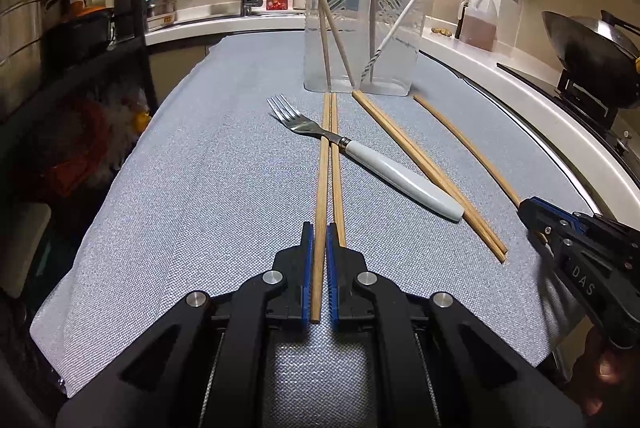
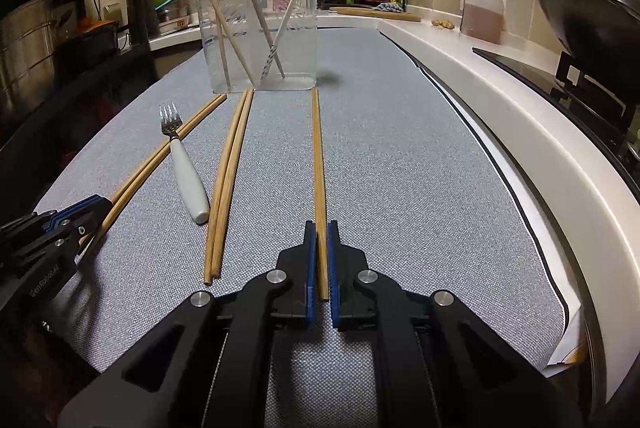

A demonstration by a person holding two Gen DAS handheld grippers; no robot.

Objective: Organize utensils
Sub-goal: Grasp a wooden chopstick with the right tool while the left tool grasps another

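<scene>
Left wrist view: the left gripper (image 1: 319,240) has its blue pads pinched on one wooden chopstick (image 1: 320,212), which runs straight ahead toward the clear plastic container (image 1: 362,32). A second chopstick (image 1: 335,164) lies just beside it on the grey cloth (image 1: 200,188), outside the right pad. Both cross over the neck of the fork (image 1: 360,152), whose tines point away to the container's left and whose white handle angles back toward the right. On the container's right-front side lies a pair of chopsticks (image 1: 428,172), side by side and touching, and beyond them a single chopstick (image 1: 468,148) whose near end disappears into the right gripper (image 1: 536,216).

Right wrist view: the right gripper (image 2: 322,240) is pressed together on that single chopstick (image 2: 319,168), whose far tip ends just at the foot of the container (image 2: 260,28). Inside the container stand three chopsticks (image 2: 240,0), leaning, and a white spoon (image 2: 294,4) with a striped handle. The left gripper (image 2: 86,210) shows at the near left edge, well apart from the container, closed on its chopstick.
</scene>
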